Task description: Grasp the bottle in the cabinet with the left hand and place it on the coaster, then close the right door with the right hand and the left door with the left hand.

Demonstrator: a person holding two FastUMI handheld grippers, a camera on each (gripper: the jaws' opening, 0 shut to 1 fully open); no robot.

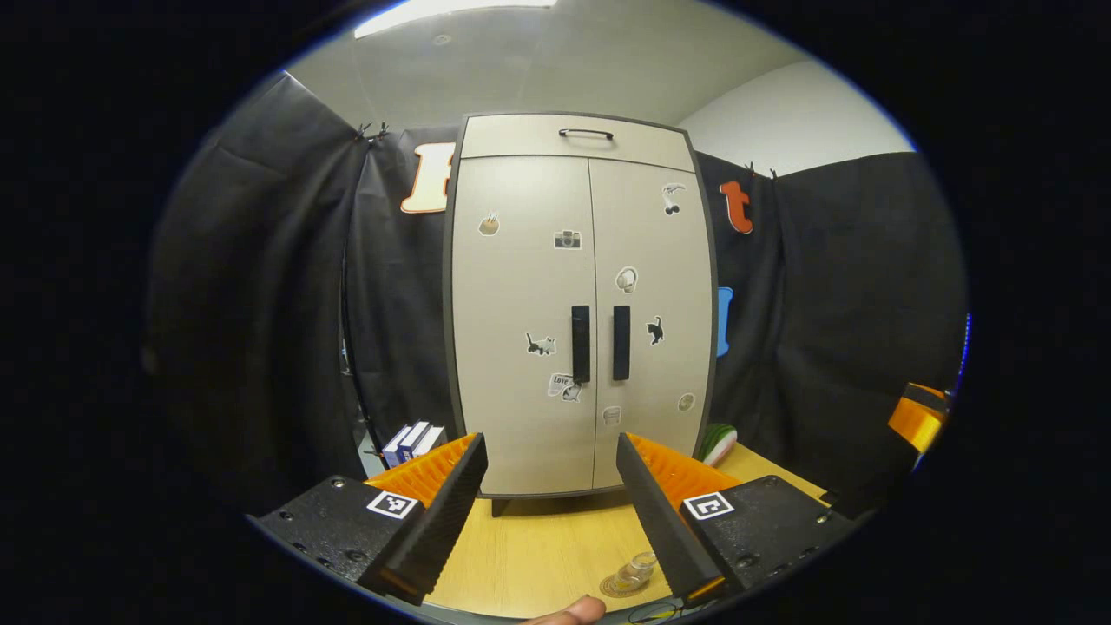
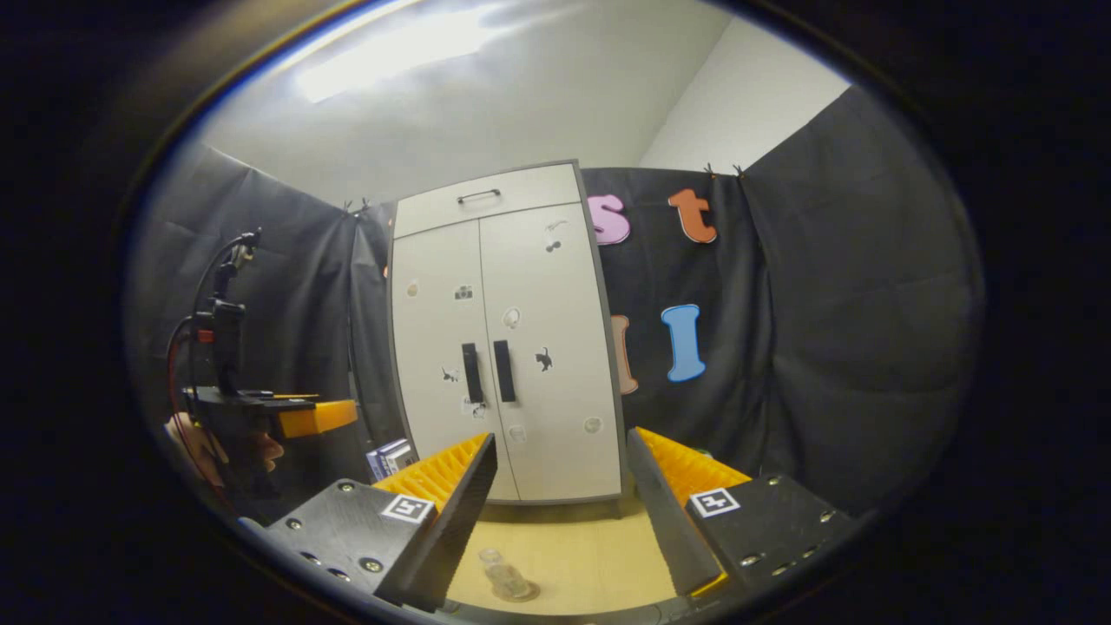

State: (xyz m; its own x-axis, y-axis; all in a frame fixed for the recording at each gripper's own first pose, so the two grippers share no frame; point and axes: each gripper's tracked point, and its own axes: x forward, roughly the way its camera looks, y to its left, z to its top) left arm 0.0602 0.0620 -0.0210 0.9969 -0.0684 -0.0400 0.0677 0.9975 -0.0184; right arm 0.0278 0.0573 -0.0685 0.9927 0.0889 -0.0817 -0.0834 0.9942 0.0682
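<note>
**Doors shut, bottle parked: little left to spoil**

Left hand-held gripper is gaping wide, empty, above the desk; nudging the clear bottle off its coaster is the risk. Right hand-held gripper is hanging wide, empty.

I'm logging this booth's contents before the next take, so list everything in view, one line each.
Cabinet: 1, beige, back of table, both doors shut, stickers on them.
Door handles: 2, black, centre.
Bottle: 1, clear, on the coaster.
Coaster: 1, brownish, table's near edge.
Table: 1, light wood.
Boxes: several, blue-white, left of cabinet.
Green-white object: 1, right of cabinet.
Left gripper: open.
Right gripper: open.
Hand: holding left gripper.
</note>
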